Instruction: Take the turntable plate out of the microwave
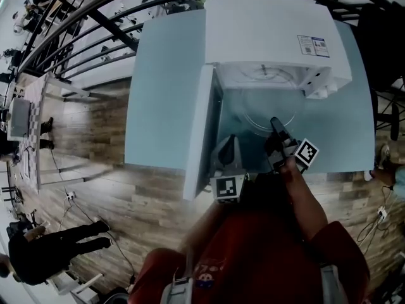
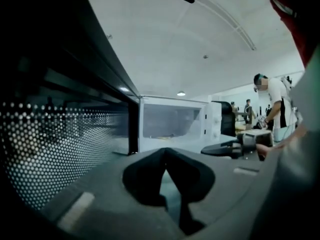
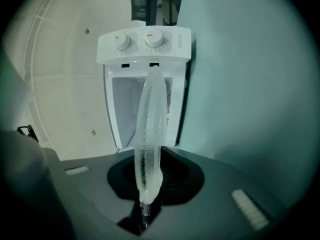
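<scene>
Head view: white microwave (image 1: 272, 30) sits on a pale blue table (image 1: 164, 94), its door (image 1: 201, 132) swung open to the left. The clear turntable plate (image 1: 253, 116) is outside the cavity, just in front of the opening and above the table, roughly flat. The right gripper (image 1: 276, 126) holds its near rim. The left gripper (image 1: 229, 145) is beside the door's inner face, apart from the plate.

Left gripper view: left gripper (image 2: 165, 154) jaws are pressed together with nothing between them. The door's dotted mesh (image 2: 60, 149) fills the left side, the open microwave (image 2: 172, 121) is ahead, and the right gripper (image 2: 225, 149) is off to the right. A person (image 2: 272, 104) stands far back.

Right gripper view: right gripper (image 3: 147, 156) jaws are narrow and clamped on the plate's (image 3: 150, 119) rim (seen edge-on, a thin frosted strip running away from the jaws). Behind it is the microwave front with two knobs (image 3: 121, 40), with table surface (image 3: 240, 84) to the right.
</scene>
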The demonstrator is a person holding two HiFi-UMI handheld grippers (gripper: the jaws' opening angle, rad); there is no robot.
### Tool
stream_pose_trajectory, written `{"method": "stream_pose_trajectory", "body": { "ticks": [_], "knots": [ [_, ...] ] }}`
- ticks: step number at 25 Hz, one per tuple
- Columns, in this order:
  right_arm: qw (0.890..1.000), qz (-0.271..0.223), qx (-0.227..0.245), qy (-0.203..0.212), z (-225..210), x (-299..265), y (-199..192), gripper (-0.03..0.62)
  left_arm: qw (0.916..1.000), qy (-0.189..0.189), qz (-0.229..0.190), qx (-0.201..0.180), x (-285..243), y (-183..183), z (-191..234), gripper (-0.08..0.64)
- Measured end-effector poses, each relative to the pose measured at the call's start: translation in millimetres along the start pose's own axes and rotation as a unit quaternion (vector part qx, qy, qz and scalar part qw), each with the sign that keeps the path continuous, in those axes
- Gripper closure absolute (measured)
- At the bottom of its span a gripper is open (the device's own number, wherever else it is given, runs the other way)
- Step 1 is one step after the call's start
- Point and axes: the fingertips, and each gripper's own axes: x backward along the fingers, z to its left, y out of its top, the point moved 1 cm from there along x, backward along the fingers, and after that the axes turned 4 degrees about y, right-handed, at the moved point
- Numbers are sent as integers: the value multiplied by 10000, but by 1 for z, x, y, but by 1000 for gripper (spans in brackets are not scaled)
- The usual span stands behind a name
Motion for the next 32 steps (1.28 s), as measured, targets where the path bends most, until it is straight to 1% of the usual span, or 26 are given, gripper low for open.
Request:
{"method": "stream_pose_trajectory", "body": {
  "ticks": [8,10,13,20,26,29,32],
  "knots": [
    [9997,-194,-10,147,15,34,-18,560,9993,-306,-194,46,14,12,-3,563],
    [9994,-257,6,226,19,43,-17,560,9990,-391,-223,-15,14,11,-7,563],
    [9989,-379,51,259,25,57,-10,560,9976,-544,-369,-218,13,19,-16,564],
    [9985,-472,55,259,36,96,3,560,9957,-681,-482,-400,15,24,-46,563],
    [9994,-235,129,209,42,130,10,560,9936,-740,-670,-529,14,31,-75,563],
    [9995,-61,172,269,46,141,11,560,9913,-798,-852,-600,13,38,-91,563],
    [9994,65,131,312,50,149,12,560,9897,-840,-913,-710,9,40,-103,564]
  ]
}}
